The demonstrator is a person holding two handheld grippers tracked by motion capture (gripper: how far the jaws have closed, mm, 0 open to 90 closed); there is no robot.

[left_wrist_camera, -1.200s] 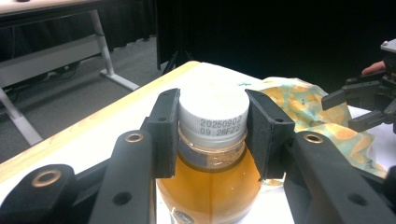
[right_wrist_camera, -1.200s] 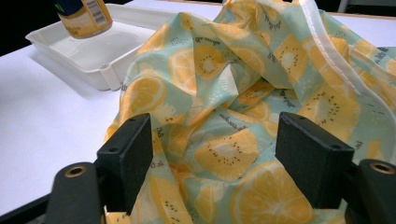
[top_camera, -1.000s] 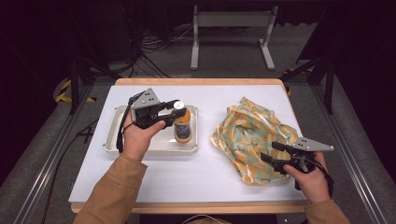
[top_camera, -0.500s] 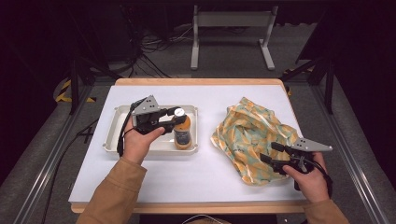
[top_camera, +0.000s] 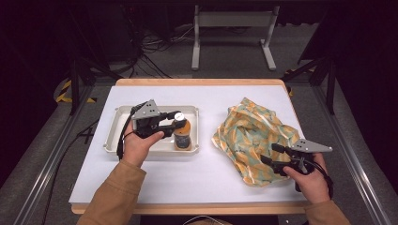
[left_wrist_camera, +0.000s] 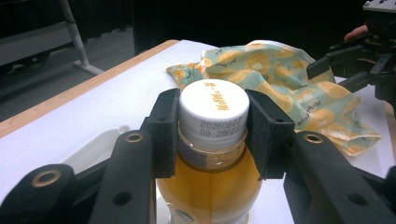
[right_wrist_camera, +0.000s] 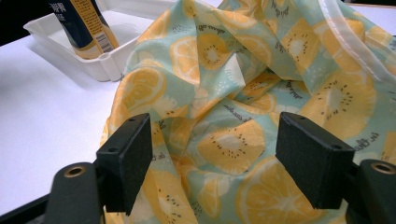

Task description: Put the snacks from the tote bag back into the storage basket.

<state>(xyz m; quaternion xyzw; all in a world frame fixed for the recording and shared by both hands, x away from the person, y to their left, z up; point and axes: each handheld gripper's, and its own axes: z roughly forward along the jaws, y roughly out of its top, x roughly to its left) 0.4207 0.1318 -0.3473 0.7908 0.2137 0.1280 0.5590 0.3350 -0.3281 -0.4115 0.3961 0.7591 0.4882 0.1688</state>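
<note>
Bottle (left_wrist_camera: 210,154) of amber drink is standing in the white tray (top_camera: 117,136), the left tool (left_wrist_camera: 212,121) clamping its white cap (left_wrist_camera: 214,112), probably for lifting. Right tool (right_wrist_camera: 212,158) is hovering wide open, empty, over the fruit-print bag (right_wrist_camera: 243,93) on the counter (top_camera: 211,164).

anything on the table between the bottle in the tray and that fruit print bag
Nothing visible does. The left gripper is shut on the bottle at its white cap, inside the white tray. Bare white table separates the tray's rim from the fruit-print bag.
</note>
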